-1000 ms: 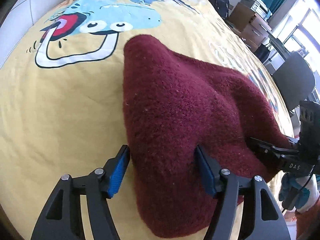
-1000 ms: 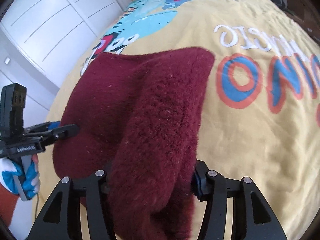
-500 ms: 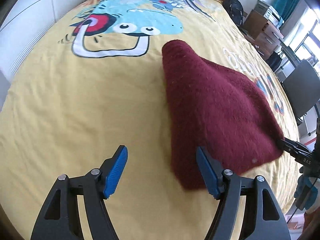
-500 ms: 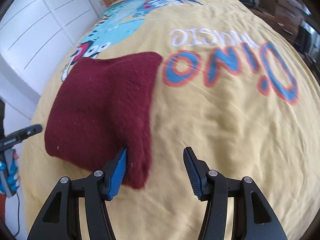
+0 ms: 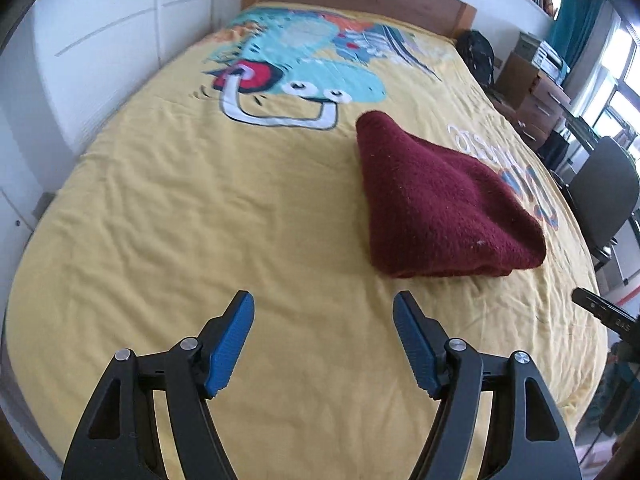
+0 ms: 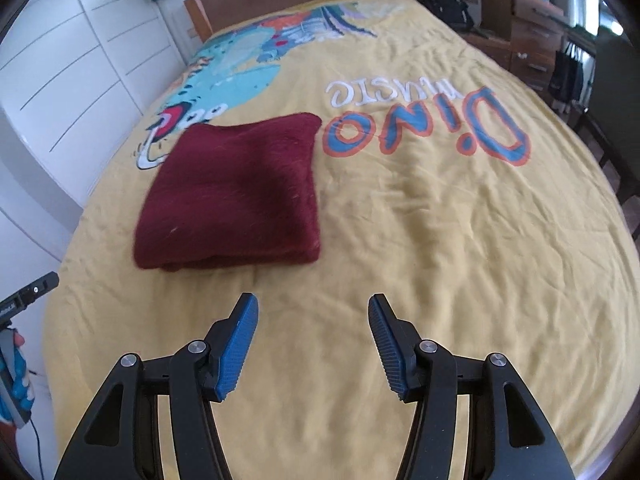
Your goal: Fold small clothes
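While the folded maroon sweater (image 6: 232,196) lies flat near the foot edge of the bed (image 6: 440,240), toward its left side, both tools, left (image 5: 323,340) and right (image 6: 313,340), are held wide open and empty; loose edges are best squared.

bright daylight from the window (image 5: 624,92), fisheye-bent dark corners, slight motion blur, soft shadows

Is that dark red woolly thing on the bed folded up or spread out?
Folded. The maroon knit garment lies as a compact rectangle on the yellow bedspread, with stacked layers showing along its near edge.
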Demonstrator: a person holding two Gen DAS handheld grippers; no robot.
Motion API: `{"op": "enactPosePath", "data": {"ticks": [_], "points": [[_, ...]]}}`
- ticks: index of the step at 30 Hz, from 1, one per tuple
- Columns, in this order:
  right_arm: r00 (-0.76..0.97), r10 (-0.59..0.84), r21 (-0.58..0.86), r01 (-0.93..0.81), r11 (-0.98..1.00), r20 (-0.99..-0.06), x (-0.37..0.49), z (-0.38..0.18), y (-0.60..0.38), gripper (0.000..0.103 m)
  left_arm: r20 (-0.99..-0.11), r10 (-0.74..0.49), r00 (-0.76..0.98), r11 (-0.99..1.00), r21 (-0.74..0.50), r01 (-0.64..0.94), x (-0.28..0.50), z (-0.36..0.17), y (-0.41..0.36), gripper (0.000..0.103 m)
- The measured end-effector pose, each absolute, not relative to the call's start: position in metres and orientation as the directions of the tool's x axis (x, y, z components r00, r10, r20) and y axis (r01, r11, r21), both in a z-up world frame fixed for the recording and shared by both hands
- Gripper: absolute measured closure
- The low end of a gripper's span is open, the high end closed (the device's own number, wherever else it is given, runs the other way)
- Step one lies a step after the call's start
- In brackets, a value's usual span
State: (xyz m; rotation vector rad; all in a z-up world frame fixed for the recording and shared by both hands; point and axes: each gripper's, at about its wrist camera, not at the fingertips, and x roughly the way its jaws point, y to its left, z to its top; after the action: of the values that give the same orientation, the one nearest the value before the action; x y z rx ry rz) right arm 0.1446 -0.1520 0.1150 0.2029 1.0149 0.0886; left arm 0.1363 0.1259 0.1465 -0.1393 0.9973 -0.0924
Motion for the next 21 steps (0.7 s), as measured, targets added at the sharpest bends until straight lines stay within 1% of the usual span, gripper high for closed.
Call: {"op": "enactPosePath", "data": {"ticks": [1, 3, 5, 6, 9, 11, 14, 16, 19, 21], "points": [[0.539, 0.157, 0.201, 0.024, 0.979, -0.828, 0.135, 0.12, -0.148, 0.039, -0.824, -0.133, 0.55, 0.988, -0.153, 0.009, 0.13, 0.148, 0.126, 0.036], [0.562, 0.136, 0.185, 0.032, 0.982, -0.816, 0.118, 0.128, -0.142, 0.029, -0.811, -0.109, 0.574, 0.991, -0.132, 0.001, 0.112, 0.153, 0.126, 0.036], [0.584, 0.123, 0.176, 0.034, 0.984, -0.802, 0.101, 0.136, -0.137, 0.027, -0.799, -0.086, 0.596, 0.994, -0.112, -0.008, 0.096, 0.156, 0.124, 0.027], [0.594, 0.113, 0.166, 0.035, 0.986, -0.796, 0.093, 0.14, -0.134, 0.026, -0.79, -0.077, 0.608, 0.994, -0.105, -0.01, 0.088, 0.157, 0.123, 0.018], [0.618, 0.082, 0.133, 0.037, 0.99, -0.782, 0.072, 0.15, -0.127, 0.023, -0.772, -0.056, 0.633, 0.996, -0.087, -0.017, 0.068, 0.16, 0.118, 0.01], [0.627, 0.068, 0.117, 0.037, 0.992, -0.776, 0.062, 0.155, -0.123, 0.022, -0.767, -0.061, 0.638, 0.996, -0.088, -0.01, 0.058, 0.159, 0.116, 0.008], [0.649, 0.059, 0.108, 0.035, 0.994, -0.759, 0.045, 0.165, -0.119, 0.02, -0.756, -0.035, 0.654, 0.998, -0.057, -0.012, 0.042, 0.163, 0.111, 0.003], [0.667, 0.053, 0.103, 0.035, 0.994, -0.743, 0.033, 0.172, -0.117, 0.017, -0.749, -0.027, 0.662, 0.999, -0.046, -0.011, 0.034, 0.165, 0.109, 0.002], [0.678, 0.038, 0.076, 0.026, 0.997, -0.734, 0.021, 0.177, -0.113, 0.01, -0.739, -0.021, 0.673, 0.999, -0.033, -0.006, 0.023, 0.169, 0.106, 0.001], [0.682, 0.032, 0.068, 0.026, 0.997, -0.731, 0.015, 0.179, -0.112, 0.001, -0.733, -0.026, 0.68, 0.999, -0.038, -0.003, 0.018, 0.172, 0.104, 0.001]]}}
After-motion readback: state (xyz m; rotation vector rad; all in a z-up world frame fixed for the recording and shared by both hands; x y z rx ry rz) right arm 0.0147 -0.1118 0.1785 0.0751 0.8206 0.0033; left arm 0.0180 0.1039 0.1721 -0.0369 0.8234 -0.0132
